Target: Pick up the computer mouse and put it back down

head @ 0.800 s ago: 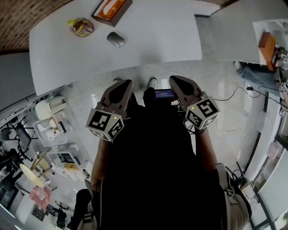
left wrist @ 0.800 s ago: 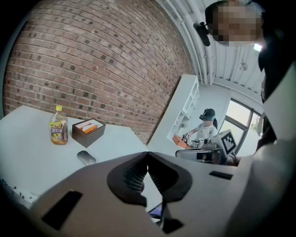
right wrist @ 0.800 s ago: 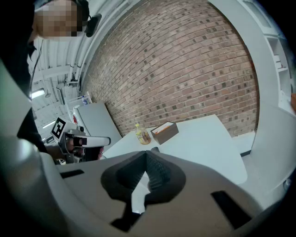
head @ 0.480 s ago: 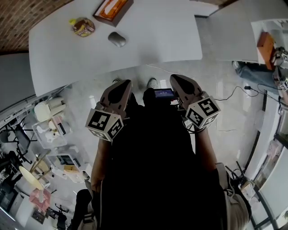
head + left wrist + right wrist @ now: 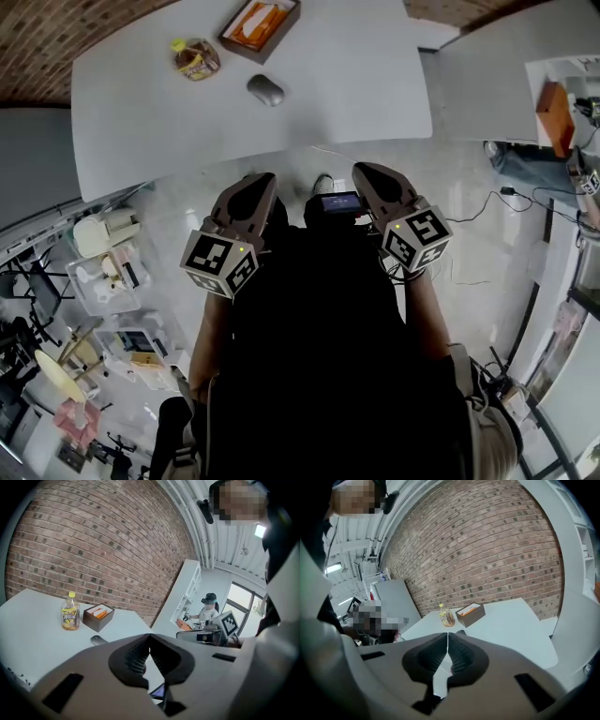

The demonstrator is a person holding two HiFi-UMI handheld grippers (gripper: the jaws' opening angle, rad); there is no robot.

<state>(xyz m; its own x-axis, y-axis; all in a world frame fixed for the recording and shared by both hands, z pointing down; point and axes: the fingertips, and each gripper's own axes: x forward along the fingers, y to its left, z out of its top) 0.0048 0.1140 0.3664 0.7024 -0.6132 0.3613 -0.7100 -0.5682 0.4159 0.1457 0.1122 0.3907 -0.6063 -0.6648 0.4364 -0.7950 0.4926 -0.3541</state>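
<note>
A grey computer mouse [image 5: 266, 90] lies on the white table [image 5: 356, 84], near its front part. In the left gripper view the mouse [image 5: 98, 640] peeks out just above the jaws. My left gripper [image 5: 255, 187] and right gripper [image 5: 371, 175] are held close to the person's body, well short of the table edge and far from the mouse. Both are shut with nothing between the jaws; the left gripper [image 5: 150, 637] and right gripper [image 5: 447, 637] show tips meeting.
A small yellow-capped bottle [image 5: 195, 59] and a dark box with orange contents [image 5: 260, 24] stand behind the mouse. A second white table [image 5: 487, 66] lies to the right. Cluttered shelves and bins [image 5: 103, 272] sit on the floor at left. Another person [image 5: 206, 611] stands far off.
The table, mouse, bottle and box have shifted slightly down and right in the head view as the person comes closer. Both grippers stay shut in front of the body.
</note>
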